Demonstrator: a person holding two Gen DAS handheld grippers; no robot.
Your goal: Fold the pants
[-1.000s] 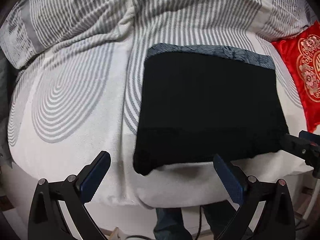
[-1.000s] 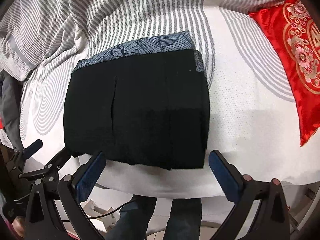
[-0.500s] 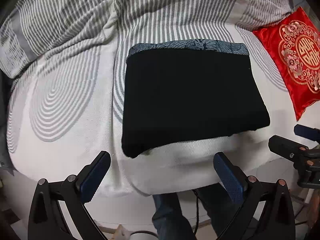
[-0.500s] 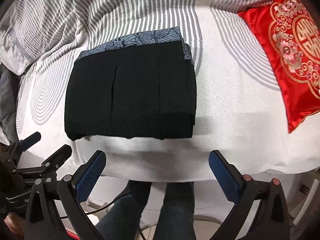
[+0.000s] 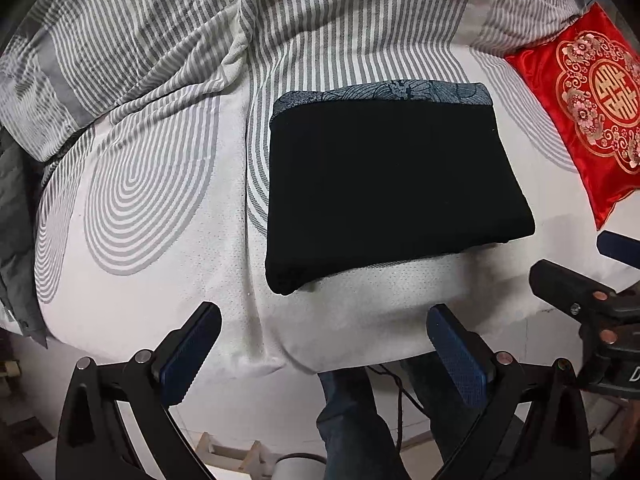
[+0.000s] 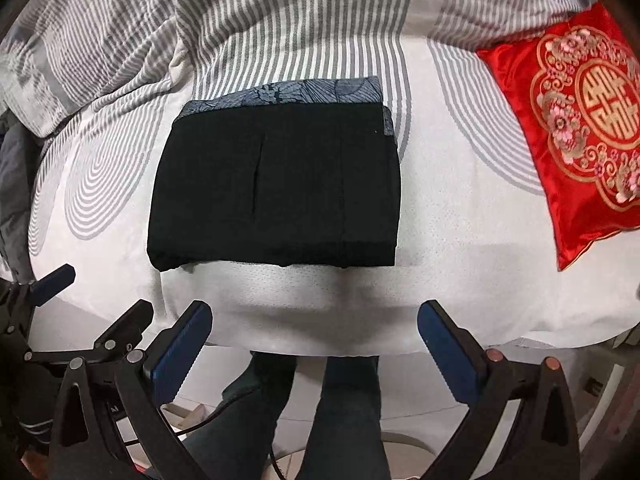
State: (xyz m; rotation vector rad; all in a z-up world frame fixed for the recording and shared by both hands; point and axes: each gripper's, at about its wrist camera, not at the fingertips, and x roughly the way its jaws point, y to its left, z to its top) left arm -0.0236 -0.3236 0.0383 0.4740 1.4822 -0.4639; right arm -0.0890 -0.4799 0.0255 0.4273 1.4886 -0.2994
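Note:
The black pants [image 5: 392, 192] lie folded into a flat rectangle on the bed, with a blue patterned band along the far edge; they also show in the right wrist view [image 6: 276, 196]. My left gripper [image 5: 320, 320] is open and empty, held back past the bed's near edge. My right gripper [image 6: 314, 318] is open and empty, also off the near edge. Each gripper shows in the other's view: the right one at the right side [image 5: 576, 280], the left one at the left side [image 6: 68, 304]. Neither touches the pants.
The bed has a white sheet with grey rings [image 5: 132, 200] and a bunched striped duvet [image 5: 280, 20] at the back. A red embroidered cushion [image 6: 580, 120] lies at the right. A dark grey garment [image 5: 16, 220] hangs at the left edge. The person's legs [image 6: 332, 408] stand below.
Both grippers have drawn back and up from the folded pants, which now look smaller and farther away. The pants have stayed in place.

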